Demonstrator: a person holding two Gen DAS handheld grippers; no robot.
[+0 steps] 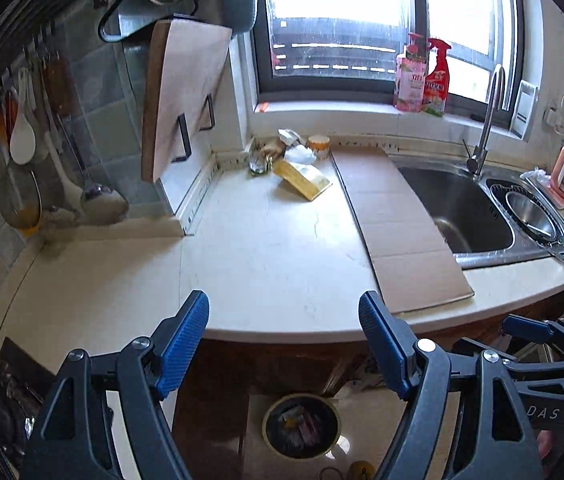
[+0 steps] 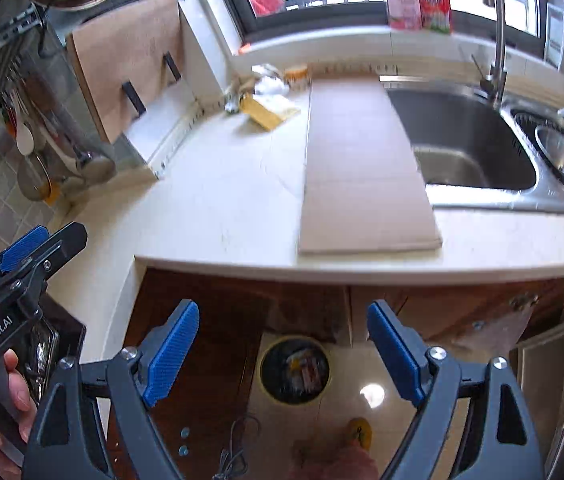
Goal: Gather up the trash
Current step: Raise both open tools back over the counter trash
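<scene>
Trash (image 1: 295,160) remains piled at the counter's back corner, some already in the floor bin (image 1: 301,426); left gripper (image 1: 283,316) and right gripper (image 2: 283,326) both spread, empty.

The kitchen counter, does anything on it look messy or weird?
Yes. A flat cardboard sheet lies across the counter, its right edge overhanging the sink. A heap of trash sits in the back corner, with a yellow packet lying tilted in front.

yellow packet (image 1: 302,178) and crumpled wrappers (image 1: 290,145) heaped in counter's back corner.
</scene>
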